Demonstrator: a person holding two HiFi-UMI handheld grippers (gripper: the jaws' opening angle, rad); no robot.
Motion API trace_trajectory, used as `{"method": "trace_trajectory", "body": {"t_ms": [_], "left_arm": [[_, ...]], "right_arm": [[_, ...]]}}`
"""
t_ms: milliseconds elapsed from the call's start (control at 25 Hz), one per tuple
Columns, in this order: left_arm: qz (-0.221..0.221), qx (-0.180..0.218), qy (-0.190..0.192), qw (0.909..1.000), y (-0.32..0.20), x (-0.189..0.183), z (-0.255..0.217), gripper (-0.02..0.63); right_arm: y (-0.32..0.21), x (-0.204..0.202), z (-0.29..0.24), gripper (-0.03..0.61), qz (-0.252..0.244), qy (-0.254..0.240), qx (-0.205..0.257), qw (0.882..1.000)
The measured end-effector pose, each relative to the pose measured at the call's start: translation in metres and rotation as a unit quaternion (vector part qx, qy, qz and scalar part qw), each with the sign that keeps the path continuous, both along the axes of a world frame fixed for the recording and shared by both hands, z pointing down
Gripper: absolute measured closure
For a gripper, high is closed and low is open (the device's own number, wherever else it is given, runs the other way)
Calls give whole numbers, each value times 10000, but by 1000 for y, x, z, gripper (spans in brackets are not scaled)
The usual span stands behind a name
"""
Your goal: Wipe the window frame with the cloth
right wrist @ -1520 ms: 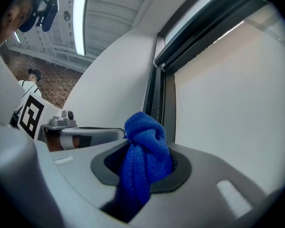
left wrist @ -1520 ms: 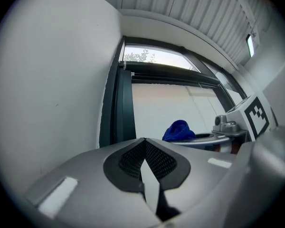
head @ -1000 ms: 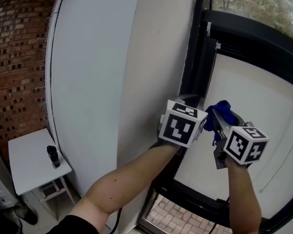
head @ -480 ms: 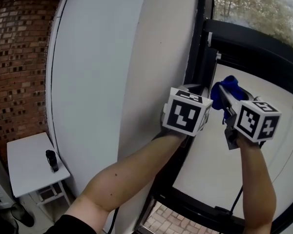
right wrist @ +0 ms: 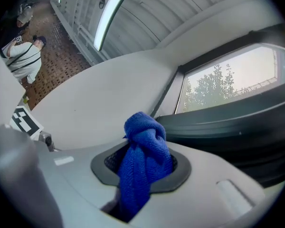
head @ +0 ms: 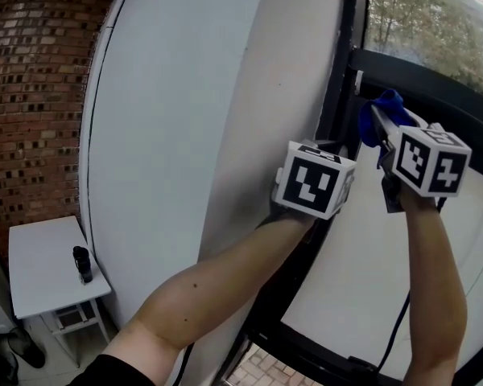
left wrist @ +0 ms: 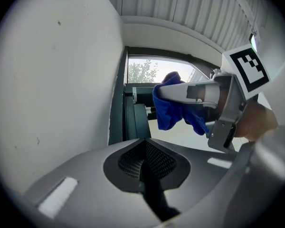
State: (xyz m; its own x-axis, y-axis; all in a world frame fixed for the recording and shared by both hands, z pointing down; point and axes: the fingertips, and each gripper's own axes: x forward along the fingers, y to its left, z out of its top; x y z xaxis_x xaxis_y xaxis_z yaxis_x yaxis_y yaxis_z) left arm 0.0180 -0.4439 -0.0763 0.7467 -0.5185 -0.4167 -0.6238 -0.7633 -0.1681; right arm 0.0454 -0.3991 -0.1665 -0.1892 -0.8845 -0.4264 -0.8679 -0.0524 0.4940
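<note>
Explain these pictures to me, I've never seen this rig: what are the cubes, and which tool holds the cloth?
No robot: a person holds a two-fingered gripper in each hand; the marker cubes are part of them. One picture comes from a camera on the person's head, looking down; the other two from cameras riding on each gripper. The right gripper is shut on the blue cloth, raised close to the dark window frame. The left gripper is shut and empty, beside the white wall. Below, a small white table carries a dark object.
</note>
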Motion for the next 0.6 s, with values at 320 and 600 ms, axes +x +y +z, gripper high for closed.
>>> {"method": "trace_trajectory", "body": {"t_ms": [320,600], "left_arm": [[-80,159,-116,9998,1,8,-15,620],[-66,205,-250,9995,-4,15,-15,620]], "right_arm": [[-16,-11,-36,471,216,350,268,9988],[-35,-23,-58,471,505,709,519,9949]]}}
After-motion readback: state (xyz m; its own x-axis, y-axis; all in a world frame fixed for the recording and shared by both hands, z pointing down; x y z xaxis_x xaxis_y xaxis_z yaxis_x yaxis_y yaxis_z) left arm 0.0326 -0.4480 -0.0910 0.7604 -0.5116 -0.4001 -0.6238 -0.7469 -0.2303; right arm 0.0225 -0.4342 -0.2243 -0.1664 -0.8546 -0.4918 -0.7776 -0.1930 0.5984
